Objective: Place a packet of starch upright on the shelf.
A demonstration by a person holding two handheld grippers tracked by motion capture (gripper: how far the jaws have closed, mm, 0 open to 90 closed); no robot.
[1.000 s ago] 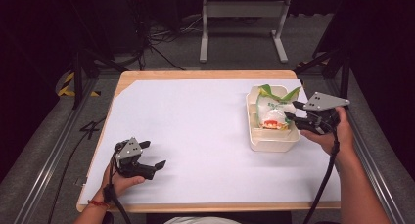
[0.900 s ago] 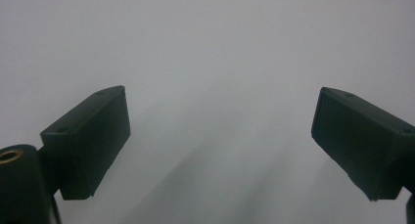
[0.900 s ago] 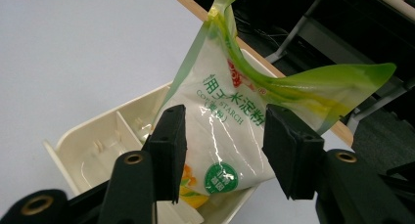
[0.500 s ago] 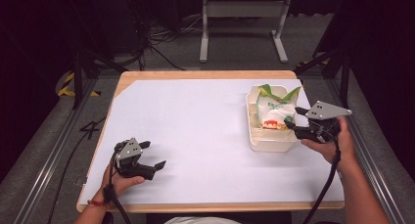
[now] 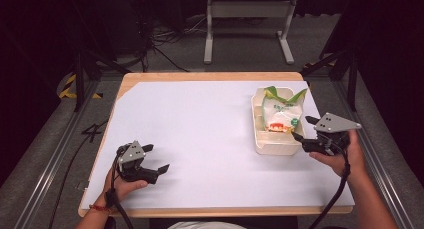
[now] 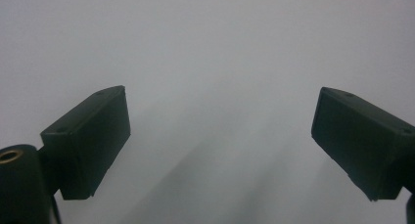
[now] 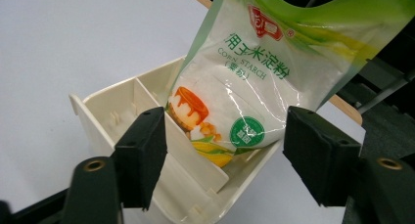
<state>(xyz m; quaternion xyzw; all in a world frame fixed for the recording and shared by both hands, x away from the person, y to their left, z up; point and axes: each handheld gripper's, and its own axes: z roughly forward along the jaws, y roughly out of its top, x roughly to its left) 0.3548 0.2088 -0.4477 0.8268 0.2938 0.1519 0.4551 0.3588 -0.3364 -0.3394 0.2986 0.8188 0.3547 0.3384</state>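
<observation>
A lab-like recording space is suggested by a white-covered wooden table (image 5: 200, 139) framed by metal rails (image 5: 45, 174), with black cables (image 5: 160, 44) strewn behind.

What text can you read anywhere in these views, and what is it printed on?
"CORN STARCH": on the front of the corn starch bag, below a line of green Chinese characters.
Red logo at the bag's top: white characters, too blurred to read.
Green round seal near the bag's bottom: text too small to read.
Cream tray holding the bag: no text.
Floor left of the table in the high view: a dark mark like "4".
</observation>
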